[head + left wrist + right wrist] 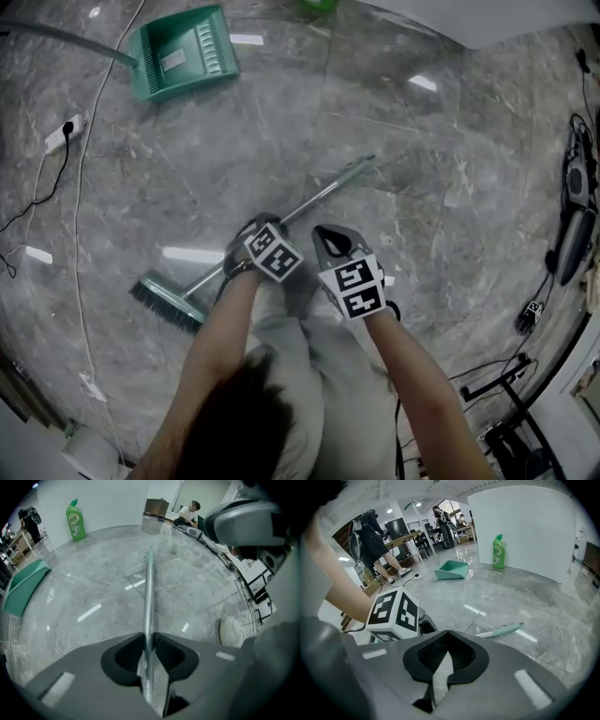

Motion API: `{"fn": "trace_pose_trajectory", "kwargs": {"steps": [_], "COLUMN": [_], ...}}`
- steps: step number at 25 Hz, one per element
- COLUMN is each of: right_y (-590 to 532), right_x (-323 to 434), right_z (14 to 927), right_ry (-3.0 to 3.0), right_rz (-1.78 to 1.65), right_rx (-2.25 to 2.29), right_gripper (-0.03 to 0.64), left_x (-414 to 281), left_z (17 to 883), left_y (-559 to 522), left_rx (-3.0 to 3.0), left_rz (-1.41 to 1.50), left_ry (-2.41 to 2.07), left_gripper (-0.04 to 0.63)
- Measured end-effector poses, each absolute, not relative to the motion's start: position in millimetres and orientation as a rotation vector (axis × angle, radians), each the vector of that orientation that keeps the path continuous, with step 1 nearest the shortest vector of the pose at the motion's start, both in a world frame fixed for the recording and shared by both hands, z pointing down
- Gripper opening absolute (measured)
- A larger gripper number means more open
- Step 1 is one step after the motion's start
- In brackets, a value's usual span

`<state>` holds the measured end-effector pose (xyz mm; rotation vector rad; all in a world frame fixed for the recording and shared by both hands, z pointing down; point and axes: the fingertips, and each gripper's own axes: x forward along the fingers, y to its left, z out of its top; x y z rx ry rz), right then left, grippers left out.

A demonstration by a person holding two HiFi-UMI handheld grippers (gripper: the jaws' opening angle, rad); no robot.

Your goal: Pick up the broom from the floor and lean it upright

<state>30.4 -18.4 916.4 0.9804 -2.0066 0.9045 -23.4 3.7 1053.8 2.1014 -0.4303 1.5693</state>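
The broom lies flat on the grey marble floor, its dark bristle head [167, 302] at the lower left and its silver handle [328, 192] running up and right to a green end. My left gripper [267, 220] is down over the middle of the handle. In the left gripper view the handle [149, 588] runs straight through the gap of the left gripper [148, 639], whose jaws stand open on either side of it. My right gripper [323, 232] hovers just right of it, beside the handle. The right gripper [449, 632] is shut and empty, with the handle's green end [501, 631] beyond it.
A green dustpan [183, 52] lies at the far left, and a green bottle [498, 551] stands by the white wall. A power strip with white cable [64, 133] runs along the left. Dark equipment and cables [574, 216] sit at the right. People stand by desks [370, 541].
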Motion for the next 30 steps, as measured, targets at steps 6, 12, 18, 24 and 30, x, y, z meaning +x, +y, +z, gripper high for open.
{"fn": "trace_pose_trajectory", "kwargs": {"steps": [6, 12, 18, 24, 30], "right_y": [-22.8, -23.9, -30.6, -53.9, -77.2], "right_x": [36.4, 36.9, 31.5, 31.2, 36.3], "right_z": [920.1, 894.9, 844.2, 787.1, 730.3], "right_ry": [-2.011, -2.015, -2.032, -2.052, -2.073], "right_rz": [0.894, 0.910, 0.910, 0.909, 0.907], "right_rx": [0.970, 0.981, 1.006, 1.090, 1.193], "right_gripper": [0.002, 0.002, 0.002, 0.002, 0.002], "left_x": [-19.2, -24.5, -25.7, -18.2, -20.7], "left_z": [1053.8, 1017.4, 954.5, 886.9, 824.6], "left_y": [1.1, -16.3, -48.9, -85.0, -124.8], "left_rx": [2.119, 2.171, 2.254, 2.329, 2.408], "left_rz": [1.564, 1.495, 1.421, 1.310, 1.202], "left_ry": [-0.398, -0.475, -0.580, -0.670, -0.758], "left_gripper": [0.072, 0.071, 0.071, 0.072, 0.072]}}
